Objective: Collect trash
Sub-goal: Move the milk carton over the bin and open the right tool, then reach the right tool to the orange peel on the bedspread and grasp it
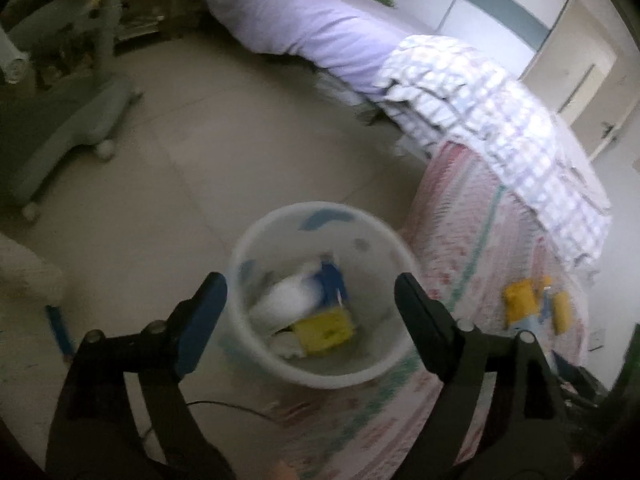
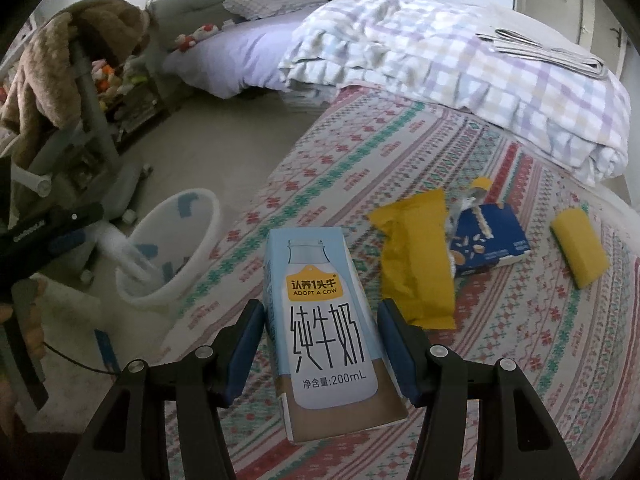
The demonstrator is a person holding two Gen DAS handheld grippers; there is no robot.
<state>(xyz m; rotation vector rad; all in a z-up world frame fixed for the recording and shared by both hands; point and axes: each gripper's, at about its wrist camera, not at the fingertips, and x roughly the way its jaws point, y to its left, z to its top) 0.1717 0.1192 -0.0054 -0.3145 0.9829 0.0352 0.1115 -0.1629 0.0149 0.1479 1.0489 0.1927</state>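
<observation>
Left gripper (image 1: 310, 294) is hanging over the white plastic bin (image 1: 256, 356), jaws spread wide, nothing between them. The round, smooth-walled bin is sitting on the tiled floor (image 1: 192, 152), just beside the patterned bedspread (image 2: 500, 360). Only the left wrist view is looking inside the bin: a crumpled white wad (image 1: 286, 300), a blue carton (image 1: 332, 280) and a yellow block (image 1: 324, 330), all blurred.

Right gripper (image 2: 320, 340) is straddling a boxy, glossy pale-blue milk carton (image 2: 320, 320) lying on the bedspread; small gaps are showing at both blue pads, so not clamped. Only the right wrist view is resolving the rest of the trash on the bed: a creased yellow wrapper (image 2: 416, 260), a torn blue cardboard box (image 2: 490, 240) touching it, and a yellow sponge (image 2: 580, 246) set apart. A checked quilt (image 2: 460, 64) is bunched behind.
</observation>
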